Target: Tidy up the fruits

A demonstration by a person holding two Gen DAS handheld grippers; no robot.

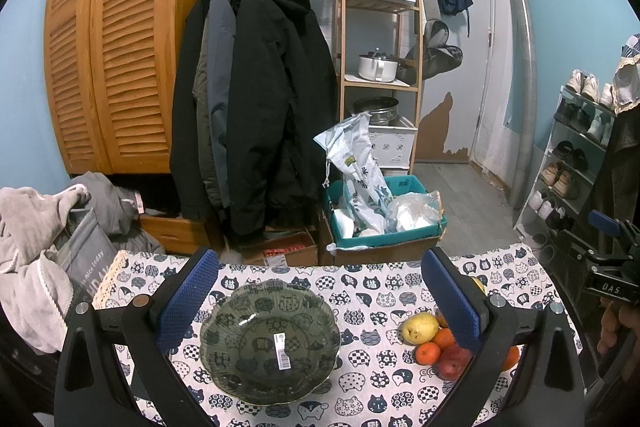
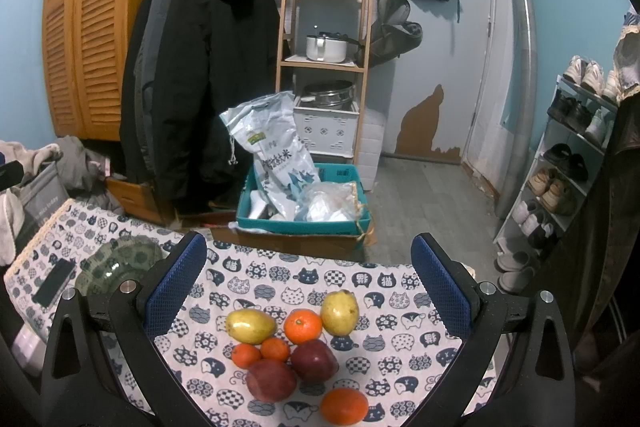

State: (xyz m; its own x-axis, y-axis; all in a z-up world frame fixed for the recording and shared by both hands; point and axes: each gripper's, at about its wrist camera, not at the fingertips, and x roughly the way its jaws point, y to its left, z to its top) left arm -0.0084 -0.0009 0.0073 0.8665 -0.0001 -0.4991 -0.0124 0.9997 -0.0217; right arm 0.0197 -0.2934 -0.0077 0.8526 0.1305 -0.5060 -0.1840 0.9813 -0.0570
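I see the table (image 2: 400, 277) under its cat-print cloth filling the lower part of both wrist views, with nothing gripped by either tool. My left gripper (image 1: 320, 303) hangs above the cloth with its blue pads spread wide, and the green glass bowl (image 1: 270, 341) sits empty on the cloth between and below them, a barcode sticker on its inside. My right gripper (image 2: 308, 287) also has its jaws spread wide, empty, over the pile of fruit. In the right view the bowl lies well to the left of the fruit, next to a dark phone (image 2: 54, 282) near the table's left edge.

The fruit sits in a loose cluster on the cloth: two red apples (image 2: 314, 359) touching each other, two yellow-green pears (image 2: 251, 325) behind them, a large orange (image 2: 344, 405) nearest the camera and apart from the rest, another orange (image 2: 303, 326) between the pears, and two small mandarins (image 2: 275, 349) pressed side by side against the apples.
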